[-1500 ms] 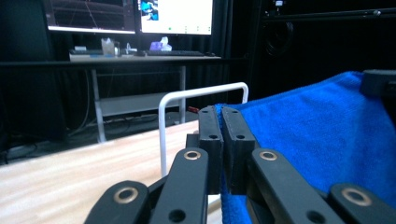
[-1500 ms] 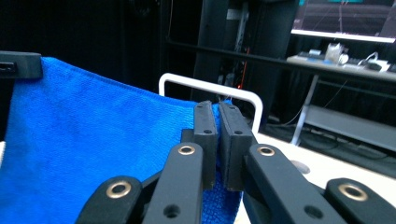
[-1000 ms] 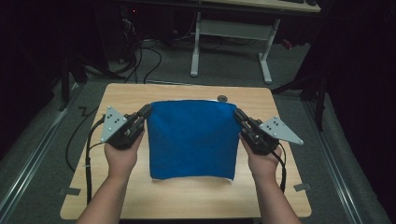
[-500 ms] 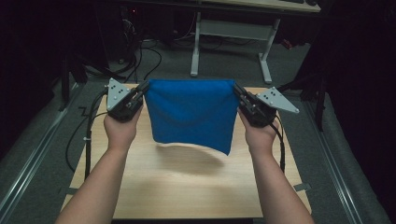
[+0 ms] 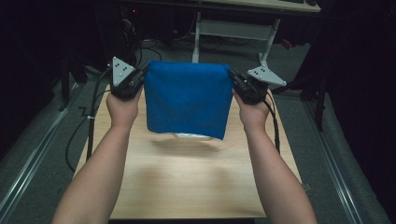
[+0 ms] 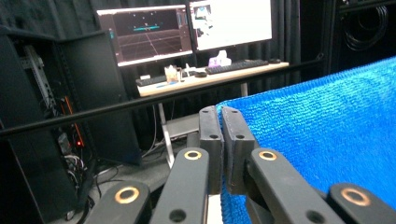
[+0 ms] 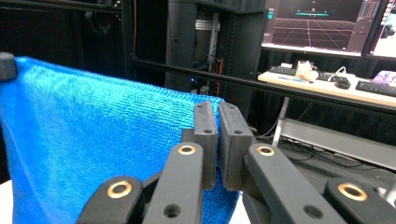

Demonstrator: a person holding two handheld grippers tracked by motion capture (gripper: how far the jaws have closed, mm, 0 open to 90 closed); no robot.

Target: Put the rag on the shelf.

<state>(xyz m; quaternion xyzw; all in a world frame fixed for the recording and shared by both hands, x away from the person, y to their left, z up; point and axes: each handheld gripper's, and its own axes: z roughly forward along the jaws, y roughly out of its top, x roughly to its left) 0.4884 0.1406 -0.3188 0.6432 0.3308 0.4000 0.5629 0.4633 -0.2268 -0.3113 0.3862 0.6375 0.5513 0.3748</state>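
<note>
While I look down from the high view: my left tool [image 5: 140,80] and my right tool [image 5: 235,84] hold a blue cloth [image 5: 187,100] by its two upper corners, stretched flat between them above the wooden surface [image 5: 187,186].
High view, cloth: it hangs clear of the surface, folded over along its top edge, its lower edge loose above its own shadow.
High view, hard to make out: something pale shows just under the cloth's lower edge; I cannot tell what it is. The tool tips are dark against the cloth, so the grip itself is hard to see from here.
Left gripper view, tool: my left tool [image 6: 223,122] is clamped together on the cloth's corner.
Left gripper view, cloth: the cloth [image 6: 327,130] spreads away to the right of the jaws and is cut off at the right and bottom edges.
Right gripper view, tool: my right tool [image 7: 216,116] is pressed together on the other corner.
Right gripper view, cloth: the cloth [image 7: 93,149] runs off to the left of the jaws, and a dark tip at its far corner, at the picture's left edge, is cut off.
Both gripper views, background: monitors [image 6: 187,28] and a desk behind, dim.
</note>
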